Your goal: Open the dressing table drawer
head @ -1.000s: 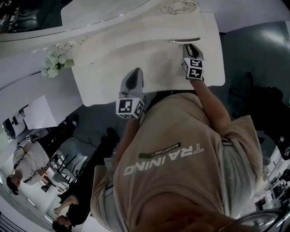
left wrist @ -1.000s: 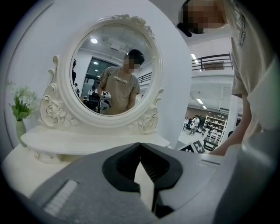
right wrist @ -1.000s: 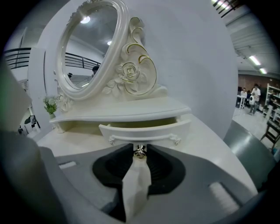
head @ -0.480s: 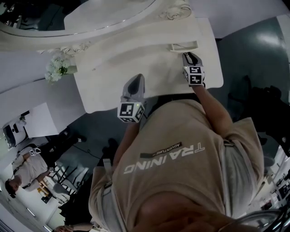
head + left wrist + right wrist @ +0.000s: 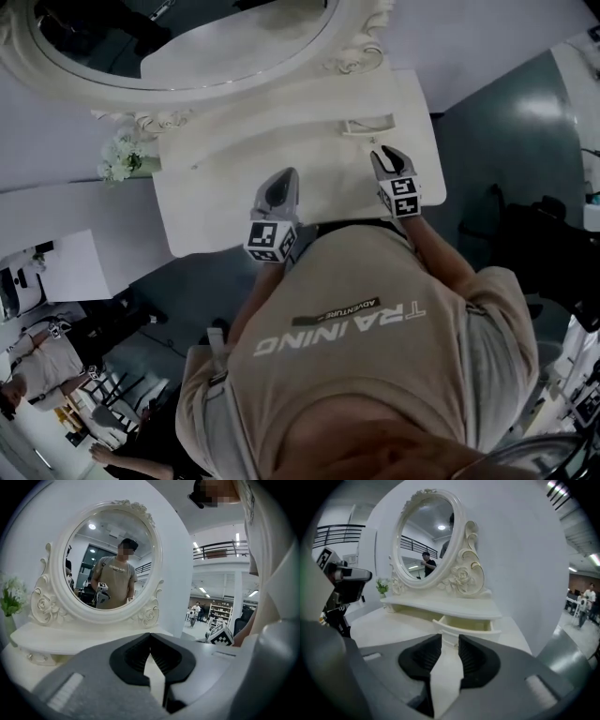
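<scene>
the left tool, jaws together, faces the oval mirror on the dressing table.

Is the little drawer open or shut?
Open. The drawer sticks out from under the shelf below the mirror, and you can see its hollow inside.

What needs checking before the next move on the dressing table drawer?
1. Drawer pulled out from under the shelf: ok, it stands open.
2. Right gripper let go: ok, its jaws have just been opening, nothing is between them, and the drawer is ahead, apart from them.
3. Left gripper free: ok, jaws together, empty.
4. Drawer inside: cannot tell, only part shows.
5. Flowers away from both grippers: ok, at the table's far left end.
</scene>
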A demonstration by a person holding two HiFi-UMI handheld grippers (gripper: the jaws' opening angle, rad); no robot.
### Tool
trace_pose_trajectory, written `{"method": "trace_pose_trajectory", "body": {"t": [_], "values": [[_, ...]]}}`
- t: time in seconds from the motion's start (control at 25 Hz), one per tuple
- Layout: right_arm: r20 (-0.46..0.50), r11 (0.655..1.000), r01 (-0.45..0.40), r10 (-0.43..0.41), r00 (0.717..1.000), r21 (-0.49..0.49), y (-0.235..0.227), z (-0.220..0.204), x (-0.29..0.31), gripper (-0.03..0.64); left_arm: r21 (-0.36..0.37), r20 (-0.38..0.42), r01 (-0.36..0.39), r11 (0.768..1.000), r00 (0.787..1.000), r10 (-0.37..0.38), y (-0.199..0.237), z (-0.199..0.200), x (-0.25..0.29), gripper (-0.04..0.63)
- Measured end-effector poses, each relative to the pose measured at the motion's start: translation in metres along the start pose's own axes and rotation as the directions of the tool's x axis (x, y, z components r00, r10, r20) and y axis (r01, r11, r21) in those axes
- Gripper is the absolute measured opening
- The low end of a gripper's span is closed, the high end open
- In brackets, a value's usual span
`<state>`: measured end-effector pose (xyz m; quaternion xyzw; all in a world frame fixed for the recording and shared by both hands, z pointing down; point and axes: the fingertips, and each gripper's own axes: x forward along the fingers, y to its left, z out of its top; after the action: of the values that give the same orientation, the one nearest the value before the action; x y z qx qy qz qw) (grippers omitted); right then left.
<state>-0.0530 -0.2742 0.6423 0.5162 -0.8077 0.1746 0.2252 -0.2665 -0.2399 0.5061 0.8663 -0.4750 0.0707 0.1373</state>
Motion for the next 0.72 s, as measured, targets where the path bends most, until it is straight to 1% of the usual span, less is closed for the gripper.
{"method": "trace_pose_trajectory", "body": {"t": [0.16, 0.2, 0.24, 0.28, 0.4, 0.48, 0.52, 0.72], "values": [[0.126, 0.998, -0.042, 0.046, 0.991, -0.038, 0.013, 0.041, -0.027, 0.082, 0.026, 0.031, 0.014, 1.000, 0.999, -0.015, -0.005, 0.012, -0.001, 0.008], [0.152, 0.998, -0.047, 0.053, 0.987, -0.039, 0.015, 0.053, -0.034, 0.040, 0.030, 0.035, 0.013, 0.999, 0.999, -0.015, -0.004, 0.014, -0.001, 0.008], [0.178, 0.997, -0.056, 0.063, 0.982, -0.045, 0.017, 0.065, -0.040, 0.015, 0.034, 0.039, 0.013, 0.999, 0.999, -0.014, -0.005, 0.017, 0.000, 0.008], [0.201, 0.996, -0.069, 0.079, 0.976, -0.056, 0.019, 0.077, -0.045, 0.005, 0.038, 0.044, 0.013, 0.999, 0.999, -0.015, -0.005, 0.020, 0.002, 0.008], [0.260, 0.984, -0.124, 0.153, 0.953, -0.125, 0.031, 0.112, -0.059, 0.005, 0.052, 0.069, 0.014, 0.999, 0.997, -0.017, -0.006, 0.036, 0.008, 0.008], [0.290, 0.975, -0.145, 0.190, 0.938, -0.170, 0.038, 0.132, -0.067, 0.005, 0.062, 0.092, 0.009, 0.998, 0.996, -0.015, -0.005, 0.049, 0.011, 0.008], [0.305, 0.972, -0.154, 0.203, 0.930, -0.177, 0.041, 0.140, -0.070, 0.004, 0.068, 0.104, 0.005, 0.998, 0.995, -0.012, -0.005, 0.055, 0.011, 0.008], [0.361, 0.969, -0.217, 0.244, 0.900, -0.115, 0.049, 0.171, -0.084, 0.004, 0.084, 0.160, 0.000, 0.996, 0.987, -0.014, -0.009, 0.086, 0.010, 0.008]]}}
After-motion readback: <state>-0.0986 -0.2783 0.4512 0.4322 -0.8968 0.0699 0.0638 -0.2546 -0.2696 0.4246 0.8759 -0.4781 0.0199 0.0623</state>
